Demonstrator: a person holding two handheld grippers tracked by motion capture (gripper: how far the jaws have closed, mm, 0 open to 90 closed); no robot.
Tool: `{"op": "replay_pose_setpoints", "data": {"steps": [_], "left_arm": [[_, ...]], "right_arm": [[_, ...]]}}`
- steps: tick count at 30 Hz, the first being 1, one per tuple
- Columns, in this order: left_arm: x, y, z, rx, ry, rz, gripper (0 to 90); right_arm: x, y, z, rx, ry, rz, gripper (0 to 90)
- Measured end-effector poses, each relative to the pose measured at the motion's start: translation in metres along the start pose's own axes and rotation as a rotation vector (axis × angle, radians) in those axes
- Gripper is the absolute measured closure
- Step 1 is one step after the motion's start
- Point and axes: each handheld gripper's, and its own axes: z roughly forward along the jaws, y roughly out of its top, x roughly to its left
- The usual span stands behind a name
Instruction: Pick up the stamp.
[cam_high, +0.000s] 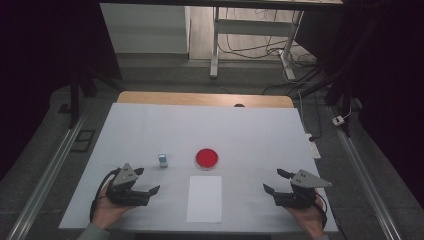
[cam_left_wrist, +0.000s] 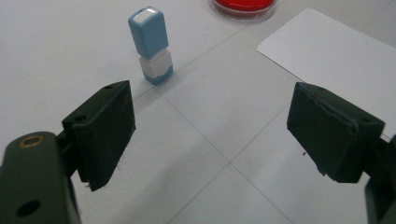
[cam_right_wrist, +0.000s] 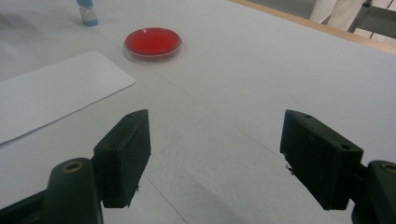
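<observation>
My desk (cam_high: 150, 125) is covered in white and has wide bare room on every side of me; its far wooden edge lies well beyond my reach, and the near edge runs just behind both my hands. My left gripper (cam_high: 149, 181) rests low over the desk with its jaws spread wide, nothing between them and nothing touching them. Ahead of it and slightly to its left stands the stamp (cam_left_wrist: 151, 44), a small blue-and-white block set upright, its long axis vertical, blue cap on top and white base on the desk. It stands apart from my jaws with clear cloth all round. Farther ahead and to the right of that gripper is the red ink pad (cam_high: 206, 158), round and flat. To the right of my left gripper, between my two hands, lies the white paper sheet (cam_high: 205, 198), its long side running away from me. My right gripper (cam_high: 274, 182) is also gaping wide and empty, well apart from the sheet, with open desk ahead.
</observation>
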Motion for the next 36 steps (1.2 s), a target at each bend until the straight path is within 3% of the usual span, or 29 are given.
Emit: {"op": "replay_pose_setpoints", "data": {"steps": [20,36], "left_arm": [[-0.001,0.032,0.003,0.007,-0.022,0.015,17.1],[0.031,0.056,0.01,0.045,0.011,0.002,18.2]], "right_arm": [[-0.001,0.001,0.002,0.004,0.001,0.011,27.2],[0.001,0.005,0.011,0.018,0.02,0.002,27.9]]}}
